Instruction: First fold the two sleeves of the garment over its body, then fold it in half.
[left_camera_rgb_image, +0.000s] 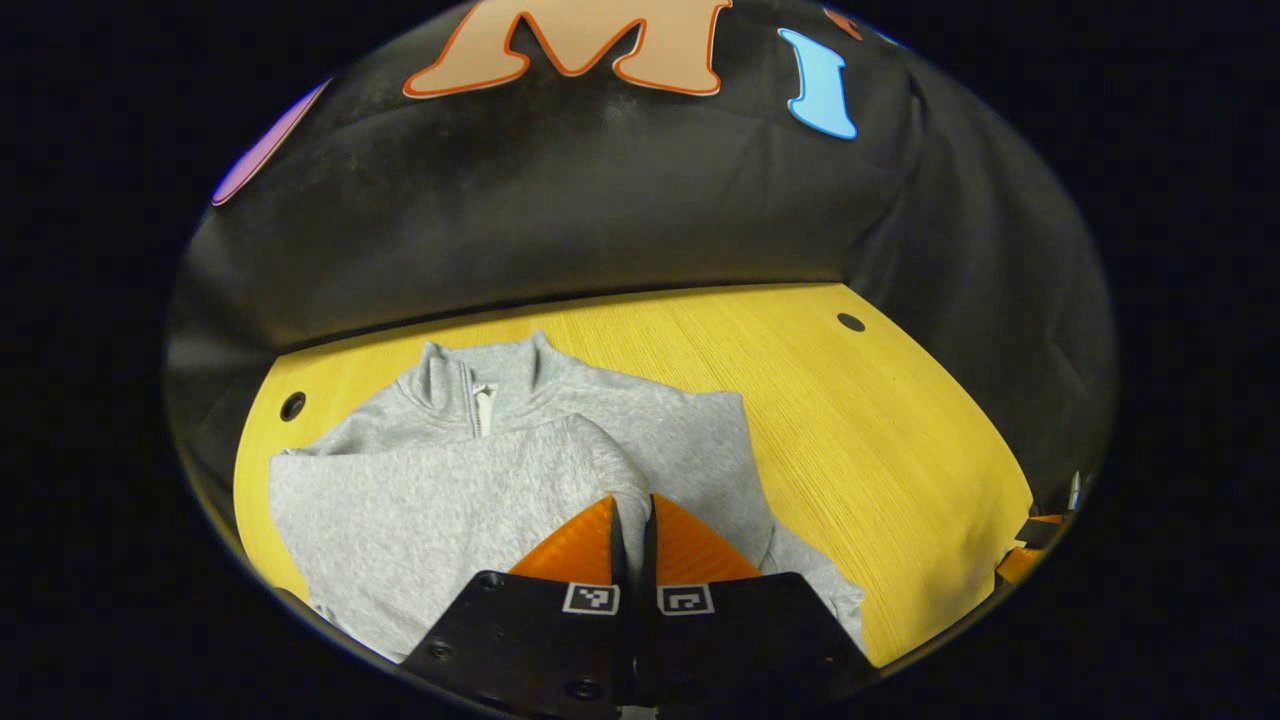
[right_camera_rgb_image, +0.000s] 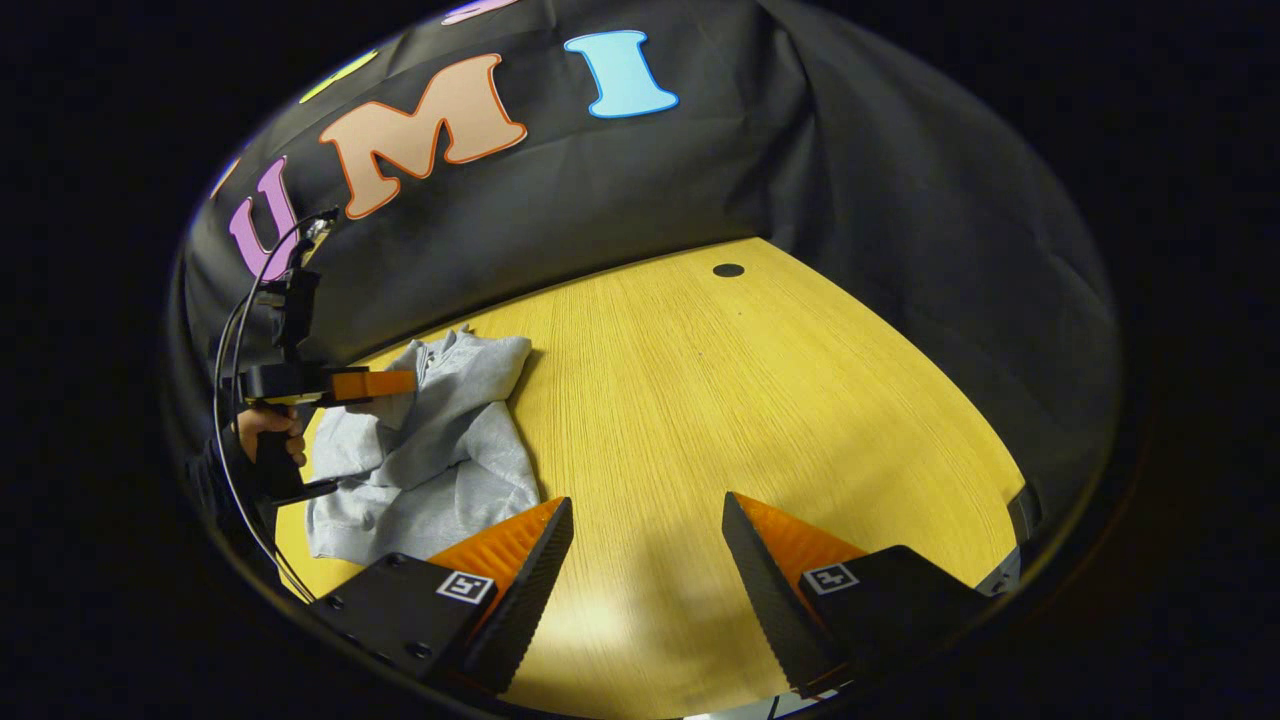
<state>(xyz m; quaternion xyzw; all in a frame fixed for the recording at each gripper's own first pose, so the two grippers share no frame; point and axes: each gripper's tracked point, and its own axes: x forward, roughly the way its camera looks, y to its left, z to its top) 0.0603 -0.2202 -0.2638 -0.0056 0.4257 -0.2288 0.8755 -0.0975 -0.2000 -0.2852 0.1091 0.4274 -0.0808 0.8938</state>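
Note:
A grey zip-collar sweatshirt (left_camera_rgb_image: 640, 420) lies on the yellow table (left_camera_rgb_image: 880, 440), collar toward the far wall. One sleeve (left_camera_rgb_image: 470, 490) is drawn across the body, and my left gripper (left_camera_rgb_image: 632, 508) is shut on its end, with cloth rising to the fingertips. In the right gripper view the same gripper (right_camera_rgb_image: 405, 384) is held by a hand (right_camera_rgb_image: 262, 425) above the sweatshirt (right_camera_rgb_image: 460, 460), with a fold of grey cloth hanging from it. My right gripper (right_camera_rgb_image: 645, 515) stands open over bare table to the right of the garment, holding nothing.
Black cloth walls close the table at the back and right. Small dark holes (left_camera_rgb_image: 851, 322) (left_camera_rgb_image: 292, 406) (right_camera_rgb_image: 728, 270) mark the tabletop near its far edge. A cable (right_camera_rgb_image: 235, 330) loops off the left gripper. Bare wood (right_camera_rgb_image: 760, 400) spreads right of the garment.

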